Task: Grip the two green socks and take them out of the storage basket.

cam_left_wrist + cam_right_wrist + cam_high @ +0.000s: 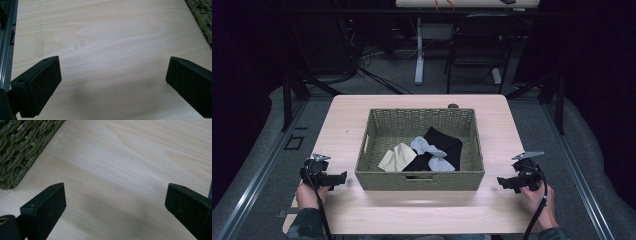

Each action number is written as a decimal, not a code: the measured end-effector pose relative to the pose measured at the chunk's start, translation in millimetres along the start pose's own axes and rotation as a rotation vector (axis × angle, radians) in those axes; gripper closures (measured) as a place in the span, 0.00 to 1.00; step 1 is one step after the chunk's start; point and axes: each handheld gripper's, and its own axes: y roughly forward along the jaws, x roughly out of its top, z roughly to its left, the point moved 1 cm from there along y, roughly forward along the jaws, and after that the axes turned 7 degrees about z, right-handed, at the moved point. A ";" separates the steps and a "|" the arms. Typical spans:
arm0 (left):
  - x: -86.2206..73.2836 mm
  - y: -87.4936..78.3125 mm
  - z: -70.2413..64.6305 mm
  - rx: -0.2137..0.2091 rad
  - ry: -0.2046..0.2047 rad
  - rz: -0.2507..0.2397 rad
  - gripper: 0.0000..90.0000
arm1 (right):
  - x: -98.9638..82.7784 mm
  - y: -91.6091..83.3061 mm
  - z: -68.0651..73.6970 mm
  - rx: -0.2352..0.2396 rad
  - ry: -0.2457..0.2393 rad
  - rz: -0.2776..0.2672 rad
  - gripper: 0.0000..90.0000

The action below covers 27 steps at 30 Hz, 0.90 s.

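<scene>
1. Currently, the left hand-held gripper (pixel 341 176) rests on the worktop (pixel 347 115), jaws wide apart, empty.
2. Likewise, the right hand-held gripper (pixel 502 182) stands open, empty.
3. Between them sits the woven basket (pixel 419 180), holding socks (pixel 428 146).

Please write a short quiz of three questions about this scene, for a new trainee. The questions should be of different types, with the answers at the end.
1. True or false: the left gripper holds a sock.
2. Multiple choice: where do the socks lie? A) on the bare table B) inside the woven basket C) on the chair
3. Short answer: on which sides of the basket do the two grippers rest?

Key:
1. False; its jaws stand wide open over the bare table.
2. B
3. One on each side: the left gripper at its left, the right gripper at its right, both near the front corners.
</scene>
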 end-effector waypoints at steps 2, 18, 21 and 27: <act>0.1 -0.1 -0.1 -0.001 0.003 0.000 0.00 | -0.1 0.1 -0.2 0.003 0.001 0.002 0.03; 1.0 -4.1 0.6 -0.013 -0.003 -0.008 0.00 | -0.5 -1.1 0.2 -0.001 -0.002 0.004 0.03; 2.0 -6.9 0.9 -0.015 -0.007 -0.006 0.00 | -0.7 -1.1 0.3 -0.006 0.000 0.002 0.03; 4.8 -16.1 1.8 -0.029 -0.012 0.021 0.00 | -2.3 -1.0 1.7 -0.014 0.004 0.002 0.03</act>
